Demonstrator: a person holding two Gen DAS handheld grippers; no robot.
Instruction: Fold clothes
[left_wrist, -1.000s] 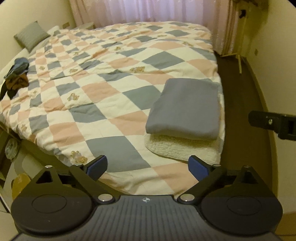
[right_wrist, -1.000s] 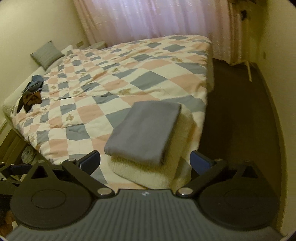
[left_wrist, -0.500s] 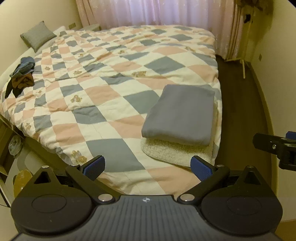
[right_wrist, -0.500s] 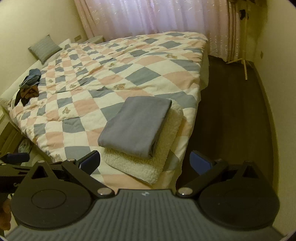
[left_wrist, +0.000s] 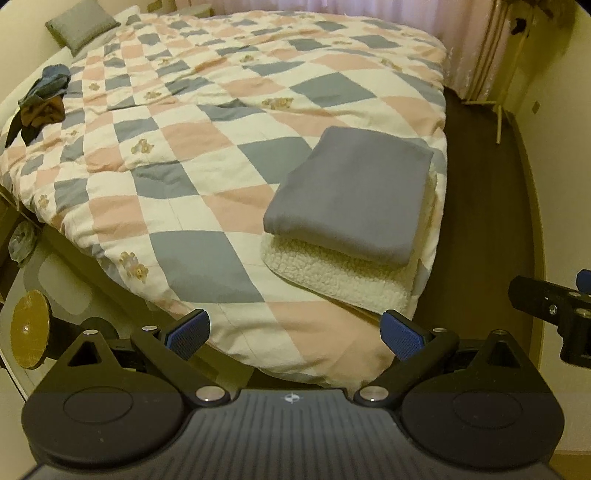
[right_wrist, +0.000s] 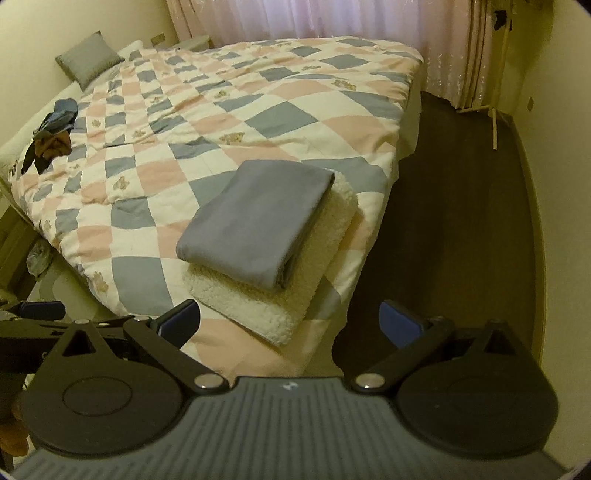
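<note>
Scanning the bed from its left edge, you find a loose heap of clothes (left_wrist: 42, 98) by the grey pillow (left_wrist: 79, 26), well apart from everything else and, by the look of it, not yet folded. Across the checked quilt (left_wrist: 192, 155), near the bed's right corner, the folded grey garment (left_wrist: 351, 192) lies flat on a folded fleece (left_wrist: 332, 273), the two stacked and touching. Your left gripper (left_wrist: 295, 332) hangs short of the bed's near edge with its blue pads spread wide and nothing between them; your right gripper (right_wrist: 291, 319) is likewise splayed and empty, its left pad over the quilt's corner and its right pad over the dark floor (right_wrist: 461, 221). The stack sits close to the drop: the fleece reaches almost to the quilt's right edge, so a careless brush from either tool, or a tug on the quilt, could tip both pieces off onto the floor and undo the fold. The grey piece is also offset toward the fleece's left side, so a nudge from the right may slide it askew. Reaching for the far heap means leaning across the bed, where a trailing sleeve or tool could drag the quilt and rumple it.
</note>
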